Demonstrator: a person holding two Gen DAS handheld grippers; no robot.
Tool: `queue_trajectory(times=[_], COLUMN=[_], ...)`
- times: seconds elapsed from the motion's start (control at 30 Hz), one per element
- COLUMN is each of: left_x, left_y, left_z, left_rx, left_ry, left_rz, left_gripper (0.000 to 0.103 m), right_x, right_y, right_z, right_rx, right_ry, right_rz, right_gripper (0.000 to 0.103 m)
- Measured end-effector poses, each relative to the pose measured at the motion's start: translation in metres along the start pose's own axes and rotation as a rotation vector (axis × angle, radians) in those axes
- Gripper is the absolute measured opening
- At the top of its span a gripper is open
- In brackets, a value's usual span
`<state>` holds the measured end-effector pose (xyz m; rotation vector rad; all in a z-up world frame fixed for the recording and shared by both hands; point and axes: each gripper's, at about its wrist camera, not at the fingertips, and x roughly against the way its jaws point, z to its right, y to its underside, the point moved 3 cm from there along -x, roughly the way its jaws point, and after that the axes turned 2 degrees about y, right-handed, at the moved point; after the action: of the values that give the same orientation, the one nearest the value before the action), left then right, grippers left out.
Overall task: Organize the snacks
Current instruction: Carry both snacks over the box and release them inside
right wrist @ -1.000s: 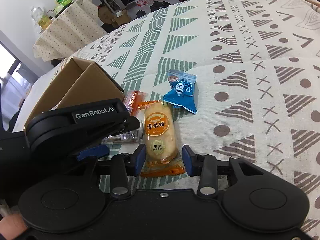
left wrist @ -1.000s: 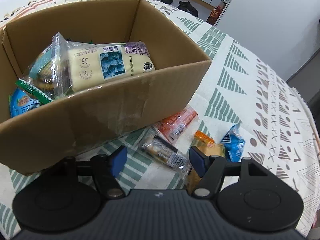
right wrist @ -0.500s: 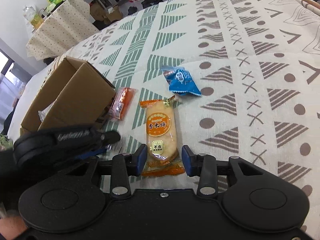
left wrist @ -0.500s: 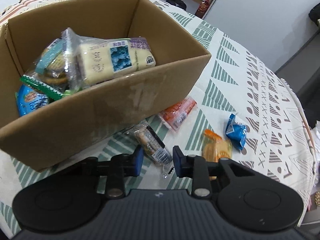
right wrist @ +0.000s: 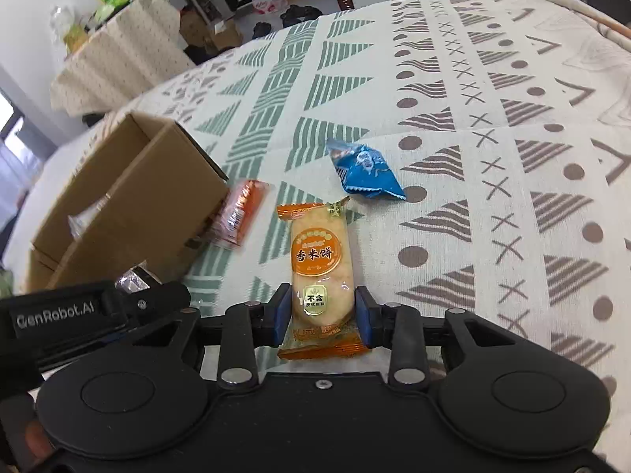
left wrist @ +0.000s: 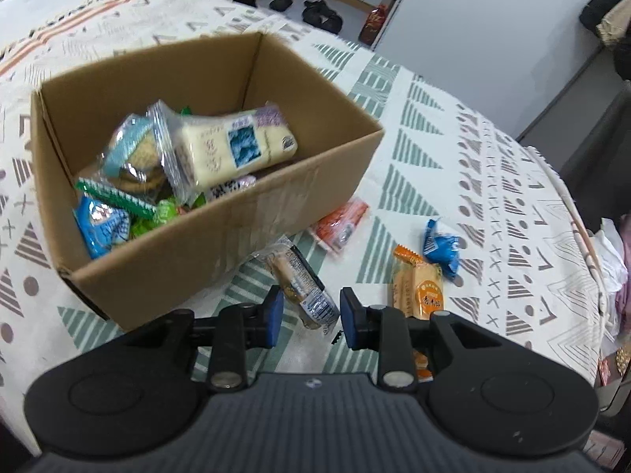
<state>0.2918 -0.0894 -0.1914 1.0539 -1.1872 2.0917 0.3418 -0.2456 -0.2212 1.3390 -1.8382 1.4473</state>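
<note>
Right gripper (right wrist: 322,311), jaws clamped on the rice cracker packet (right wrist: 320,264), its long axis pointing forward; left gripper (left wrist: 307,311) jaws apart astride the clear-wrapped snack (left wrist: 301,283) (beside the cardboard box (left wrist: 221,232)).

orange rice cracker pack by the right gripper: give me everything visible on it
The rice cracker pack is a clear plastic wrapper with orange crimped ends, a pale oblong cracker inside, a round orange label with Chinese characters and a small dark badge below it. It lies flat on the patterned tablecloth, long axis pointing away from the camera. The right gripper straddles its near end, blue pads at or very near both sides. The blue candy wrapper lies just beyond, apart.
</note>
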Motion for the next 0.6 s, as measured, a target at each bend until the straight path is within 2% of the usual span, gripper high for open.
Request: queue_trajectory(times=[0.4,0.6], left_x=[0.06,0.081], left_y=[-0.021,-0.035], left_z=[-0.006,-0.019], left_rx=[-0.034,-0.035], left_ry=[0.011,-0.007], left_rz=[0.119,0.16], left_gripper=[0.03,0.03], right_x=[0.046,0.054], right_y=[-0.014,-0.018], right_z=[-0.027,-0.047], right_rx=[0.0,0.02], right_ry=[-0.115,-0.155], right_rz=[0.158,0.194], right_gripper=[0.033,0.033])
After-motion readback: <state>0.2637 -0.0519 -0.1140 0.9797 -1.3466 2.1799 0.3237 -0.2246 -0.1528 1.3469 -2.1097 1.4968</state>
